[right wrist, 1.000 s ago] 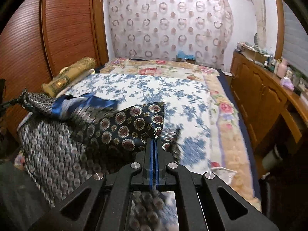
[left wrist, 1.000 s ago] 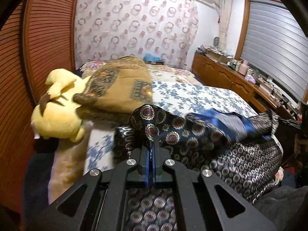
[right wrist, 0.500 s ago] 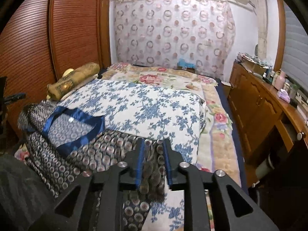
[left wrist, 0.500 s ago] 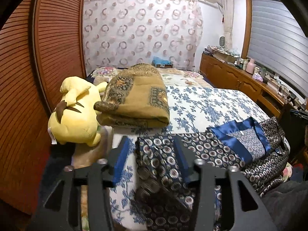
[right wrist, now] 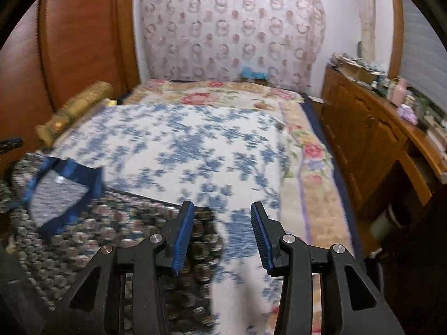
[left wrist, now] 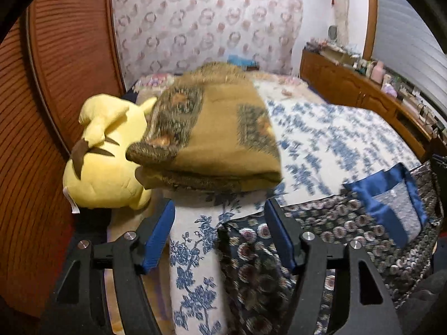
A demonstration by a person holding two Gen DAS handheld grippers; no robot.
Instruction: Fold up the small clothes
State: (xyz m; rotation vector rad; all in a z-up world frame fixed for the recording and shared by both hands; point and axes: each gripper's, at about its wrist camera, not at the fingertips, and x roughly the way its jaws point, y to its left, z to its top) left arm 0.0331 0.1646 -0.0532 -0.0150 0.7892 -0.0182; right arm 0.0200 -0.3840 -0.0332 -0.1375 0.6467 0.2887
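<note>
Dark patterned silk garment [left wrist: 321, 240] with blue collar, now released and lying flat on the near edge of the bed [right wrist: 201, 150]; a second ago pinched and lifted by both tongs. Left tongs [left wrist: 219, 237] and right tongs [right wrist: 222, 234] opening, nothing between pads. One fold probably done. Folded brown blanket [left wrist: 212, 136] and yellow plush toy [left wrist: 103, 162] near on left; much free bed behind.

Both wrist cameras are looking forward and downward along their grippers, close over the near edge of the bed [left wrist: 349, 139]. The left view is facing the bed's left side; the right view its right side. Both are sharing the patterned garment [left wrist: 321, 223] [right wrist: 111, 223], the curtain [left wrist: 209, 22] [right wrist: 232, 28].
</note>
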